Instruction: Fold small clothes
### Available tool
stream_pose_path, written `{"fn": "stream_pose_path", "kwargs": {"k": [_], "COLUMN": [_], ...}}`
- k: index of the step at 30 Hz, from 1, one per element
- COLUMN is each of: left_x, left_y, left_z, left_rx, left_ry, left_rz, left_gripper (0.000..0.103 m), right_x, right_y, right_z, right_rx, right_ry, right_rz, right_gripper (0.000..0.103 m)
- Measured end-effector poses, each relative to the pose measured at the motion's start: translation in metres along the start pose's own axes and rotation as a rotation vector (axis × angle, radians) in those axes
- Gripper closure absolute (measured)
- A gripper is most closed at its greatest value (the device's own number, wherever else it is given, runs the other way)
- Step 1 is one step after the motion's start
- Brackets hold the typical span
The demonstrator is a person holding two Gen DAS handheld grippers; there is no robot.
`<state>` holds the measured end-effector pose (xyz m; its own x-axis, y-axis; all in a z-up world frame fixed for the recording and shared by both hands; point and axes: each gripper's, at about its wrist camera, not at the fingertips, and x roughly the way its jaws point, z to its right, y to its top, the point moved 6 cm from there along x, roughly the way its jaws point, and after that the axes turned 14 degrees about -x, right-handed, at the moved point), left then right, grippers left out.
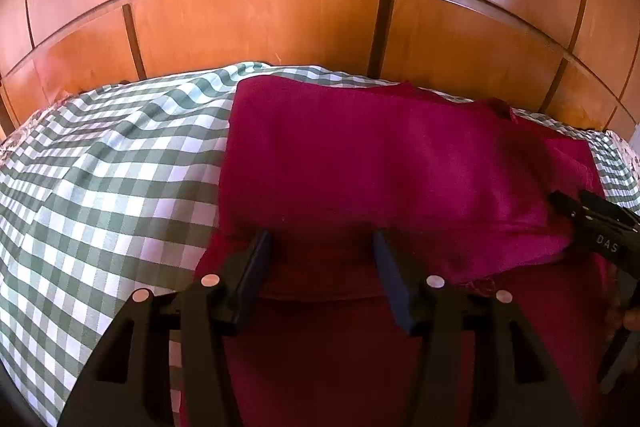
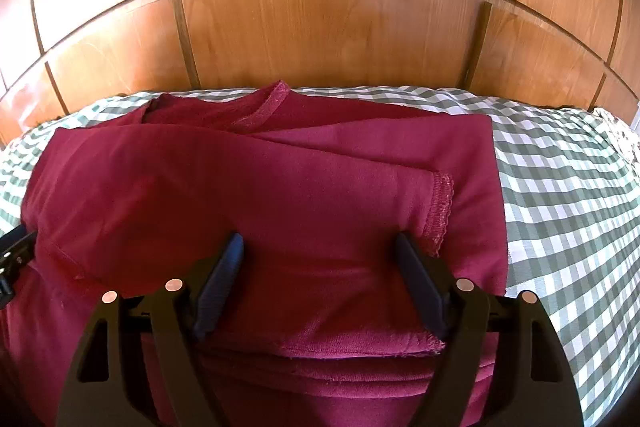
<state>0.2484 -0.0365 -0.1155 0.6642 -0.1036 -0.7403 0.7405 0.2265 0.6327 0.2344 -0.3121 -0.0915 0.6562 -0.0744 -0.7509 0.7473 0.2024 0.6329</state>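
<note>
A dark red knit top (image 2: pixel 280 187) lies partly folded on a green and white checked bed cover (image 2: pixel 560 207). Its neckline (image 2: pixel 266 109) points to the far side, and a sleeve is laid across the body with its cuff (image 2: pixel 440 211) at the right. My right gripper (image 2: pixel 320 241) is open just above the lower body of the top, its right finger beside the cuff. My left gripper (image 1: pixel 322 237) hovers over the left part of the same top (image 1: pixel 380 163), jaws apart, with cloth below them and nothing pinched. The right gripper's finger (image 1: pixel 592 223) shows at the right edge of the left wrist view.
A glossy wooden panelled wall (image 2: pixel 320 27) rises directly behind the bed's far edge. Checked cover (image 1: pixel 112 187) spreads left of the top and also to its right. A strip of flowered fabric (image 2: pixel 624 139) shows at the far right.
</note>
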Motion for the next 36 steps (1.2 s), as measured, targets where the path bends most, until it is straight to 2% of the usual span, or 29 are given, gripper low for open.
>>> {"fn": "stream_pose_path", "kwargs": {"k": [11, 14, 16, 17, 19, 25, 33, 36], "left_x": [-0.004, -0.019, -0.034, -0.041, -0.057, -0.097, -0.131, -0.136], "left_y": [-0.001, -0.004, -0.008, -0.009, -0.015, -0.037, -0.071, -0.087], "left_z": [-0.005, -0.011, -0.015, -0.018, -0.029, -0.065, -0.102, -0.108], "left_rx": [-0.026, -0.025, -0.02, -0.018, -0.029, -0.096, -0.087, -0.062], "left_ry": [-0.02, -0.009, 0.0, 0.015, 0.02, 0.02, 0.027, 0.036], "left_rz": [-0.007, -0.008, 0.004, 0.014, 0.023, 0.016, -0.003, -0.024], "left_gripper": [0.047, 0.043, 0.036, 0.031, 0.031, 0.03, 0.029, 0.029], "right_x": [0.0, -0.004, -0.016, -0.021, -0.033, -0.071, -0.117, -0.124], "right_y": [0.0, 0.003, 0.003, 0.002, -0.004, -0.041, -0.113, -0.138], "right_z": [0.0, -0.001, -0.004, -0.004, -0.004, 0.003, 0.041, 0.054], "right_rx": [-0.005, -0.018, -0.024, -0.022, -0.013, 0.017, 0.096, 0.153], "right_ry": [-0.009, -0.024, -0.01, -0.012, -0.014, -0.001, -0.017, 0.012], "right_rz": [-0.006, -0.025, -0.031, -0.027, -0.019, -0.04, -0.114, -0.146], "right_gripper": [0.025, 0.019, 0.01, 0.01, 0.01, 0.01, 0.01, 0.01]}}
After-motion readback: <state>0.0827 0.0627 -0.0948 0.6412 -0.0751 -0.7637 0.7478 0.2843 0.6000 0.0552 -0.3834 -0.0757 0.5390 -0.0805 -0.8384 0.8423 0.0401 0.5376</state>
